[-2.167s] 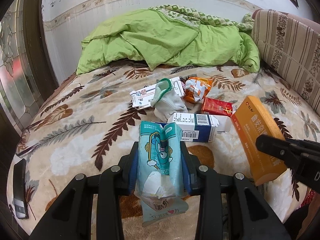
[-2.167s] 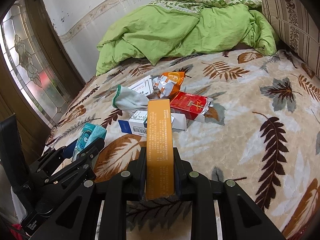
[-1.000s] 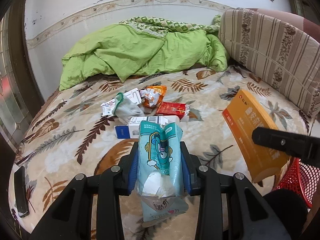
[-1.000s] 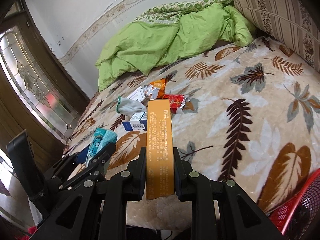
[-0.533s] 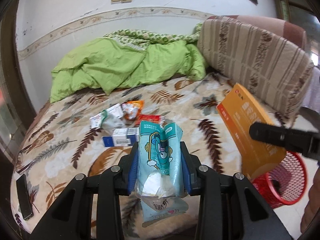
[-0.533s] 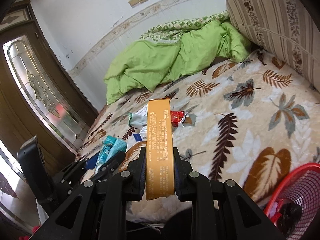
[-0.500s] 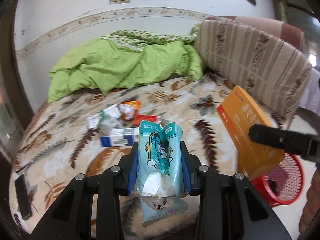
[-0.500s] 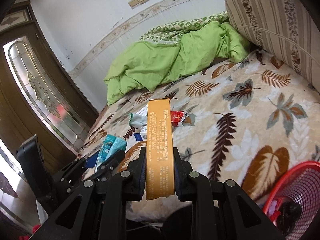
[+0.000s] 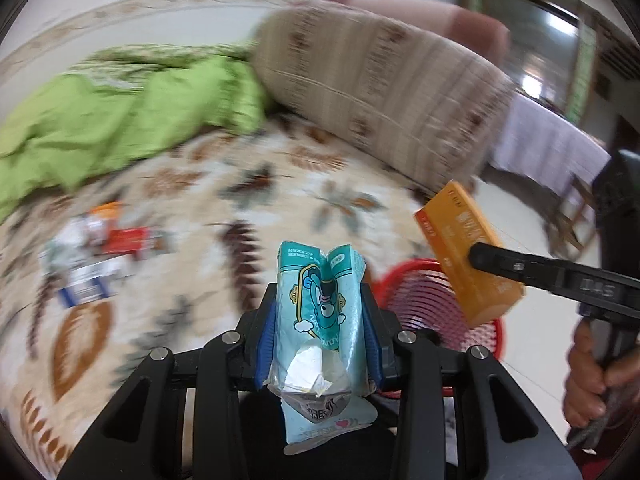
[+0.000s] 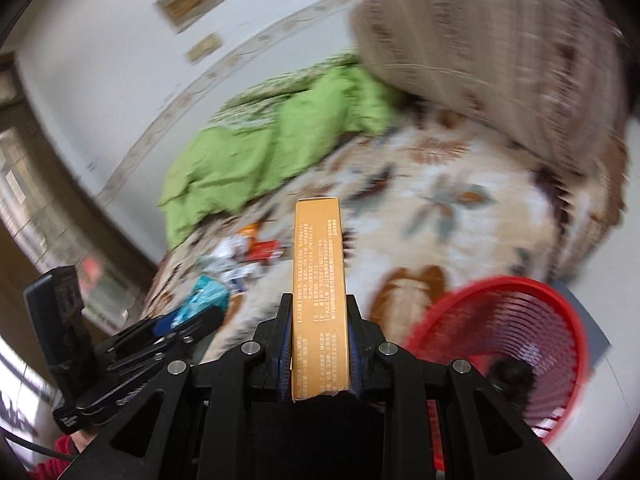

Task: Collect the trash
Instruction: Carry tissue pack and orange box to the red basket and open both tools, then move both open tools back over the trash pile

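The bed [image 9: 248, 208] wore a cream blanket printed with brown and grey leaves. A rumpled green quilt [image 9: 120, 120] lay heaped at its far end, beside a striped cushion [image 9: 380, 104]. Blurred litter [image 9: 100, 248], boxes and wrappers, lay bunched together on the blanket. A red basket [image 10: 516, 352] stood on the floor [image 9: 532, 344] just beside the bed.

Bedroom, blurred

Leaf-print bed [image 9: 248, 184] centre; green quilt [image 9: 100, 120] left; striped headboard [image 9: 380, 92] upper right; white wall [image 10: 120, 60].
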Demonstrator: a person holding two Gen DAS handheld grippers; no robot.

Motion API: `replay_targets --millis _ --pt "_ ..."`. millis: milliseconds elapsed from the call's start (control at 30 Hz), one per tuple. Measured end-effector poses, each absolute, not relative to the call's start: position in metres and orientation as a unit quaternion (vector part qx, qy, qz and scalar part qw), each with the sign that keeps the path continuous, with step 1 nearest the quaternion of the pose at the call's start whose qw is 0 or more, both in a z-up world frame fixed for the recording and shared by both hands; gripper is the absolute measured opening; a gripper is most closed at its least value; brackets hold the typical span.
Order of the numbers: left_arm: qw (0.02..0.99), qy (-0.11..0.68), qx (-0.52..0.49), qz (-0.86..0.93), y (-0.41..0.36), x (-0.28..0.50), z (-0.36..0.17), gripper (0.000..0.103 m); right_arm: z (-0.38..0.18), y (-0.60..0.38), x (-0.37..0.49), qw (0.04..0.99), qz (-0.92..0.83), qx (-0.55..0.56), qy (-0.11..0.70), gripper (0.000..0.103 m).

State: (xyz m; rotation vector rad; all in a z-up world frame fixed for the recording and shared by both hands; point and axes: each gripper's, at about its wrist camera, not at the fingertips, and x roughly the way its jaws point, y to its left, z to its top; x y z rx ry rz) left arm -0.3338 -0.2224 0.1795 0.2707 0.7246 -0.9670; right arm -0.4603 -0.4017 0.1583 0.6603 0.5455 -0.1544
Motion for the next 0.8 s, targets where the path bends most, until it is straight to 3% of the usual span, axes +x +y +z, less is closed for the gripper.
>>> replay_targets --millis 233,300,333,367,400,433,800 --pt "0.740 0.378 0.157 -0.534 -0.302 -0.360 0.152 0.039 0.117 -0.456 -0.504 0.869 -0.151 0.370 0.291 0.025" --pt "0.728 0.387 0.166 -0.541 -0.313 -0.364 0.144 0.049 0.109 -0.463 -0.509 0.861 -0.159 0.381 0.296 0.025" --pt "0.724 0.392 0.168 -0.542 -0.317 -0.363 0.141 0.059 0.106 -0.468 -0.510 0.857 -0.165 0.386 0.298 0.028" --pt "0.721 0.394 0.164 -0.546 -0.319 -0.363 0.140 0.061 0.103 -0.472 -0.510 0.853 -0.173 0.389 0.301 0.032" --pt "0.720 0.393 0.162 -0.549 -0.319 -0.363 0.140 0.061 0.102 -0.475 -0.511 0.851 -0.179 0.390 0.302 0.041" --pt "0.721 0.390 0.162 -0.549 -0.319 -0.361 0.141 0.061 0.102 -0.478 -0.510 0.850 -0.183 0.390 0.302 0.043" --pt "0.799 0.374 0.119 -0.456 -0.241 -0.293 0.159 0.063 0.120 -0.454 -0.437 0.877 -0.105 0.349 0.313 0.043"
